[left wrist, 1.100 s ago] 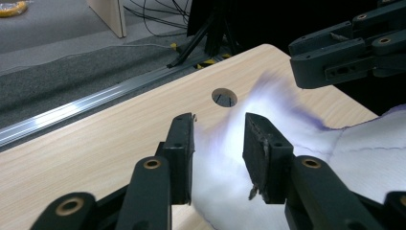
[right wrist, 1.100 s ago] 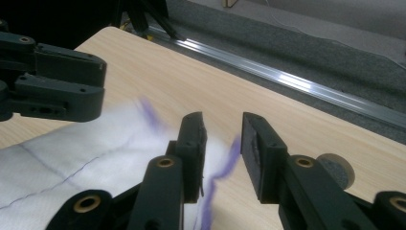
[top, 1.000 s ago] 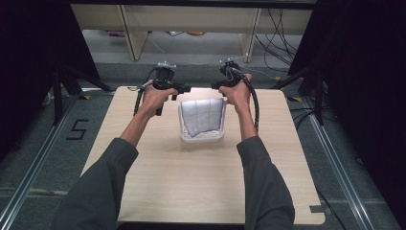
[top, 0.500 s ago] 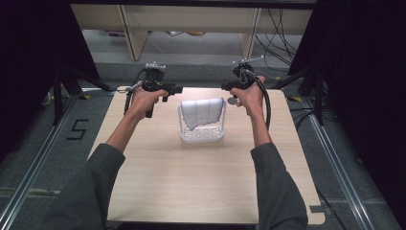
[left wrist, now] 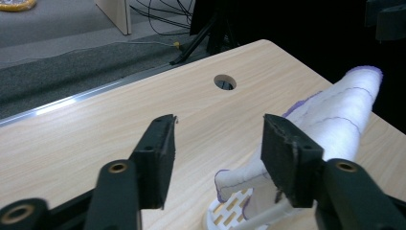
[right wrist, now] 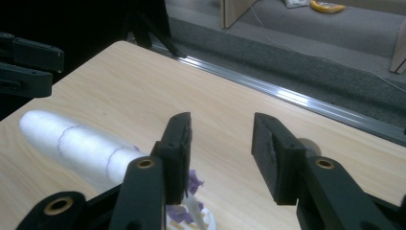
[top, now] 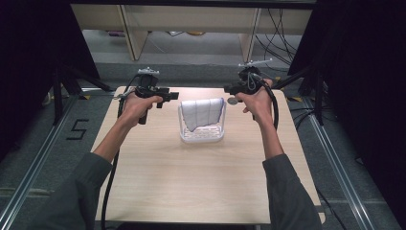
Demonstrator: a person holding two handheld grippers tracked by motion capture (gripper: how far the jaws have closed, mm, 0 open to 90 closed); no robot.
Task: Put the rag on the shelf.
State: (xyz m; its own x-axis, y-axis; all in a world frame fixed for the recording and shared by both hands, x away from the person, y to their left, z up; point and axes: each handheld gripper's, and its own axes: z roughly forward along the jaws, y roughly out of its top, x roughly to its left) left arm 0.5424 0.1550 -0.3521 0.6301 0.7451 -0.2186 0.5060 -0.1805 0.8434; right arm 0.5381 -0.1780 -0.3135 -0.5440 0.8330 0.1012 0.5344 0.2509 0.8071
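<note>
A white plastic basket [top: 202, 137] sits at the far middle of the wooden table [top: 201, 182]. A white cloth with purple stitching [top: 203, 112] hangs over its far rim. My left gripper [top: 172, 96] hovers left of the cloth, open, with nothing between its jaws. In the left gripper view the left gripper [left wrist: 218, 153] frames bare table, with the cloth [left wrist: 335, 115] and basket rim [left wrist: 230, 213] to the right. My right gripper [top: 230, 89] hovers right of the cloth, open and empty. In the right gripper view the right gripper [right wrist: 221, 148] has the cloth [right wrist: 72, 139] at its left.
A round cable hole [top: 232, 101] pierces the table close to the right gripper. It also appears in the left gripper view as the hole [left wrist: 224, 82]. Beyond the far edge are metal rails, cables and wooden furniture legs. Dark curtains flank both sides.
Both grippers have drawn apart from the basket's far corners, left going left and right going right. The cloth stays draped over the basket's far rim.
</note>
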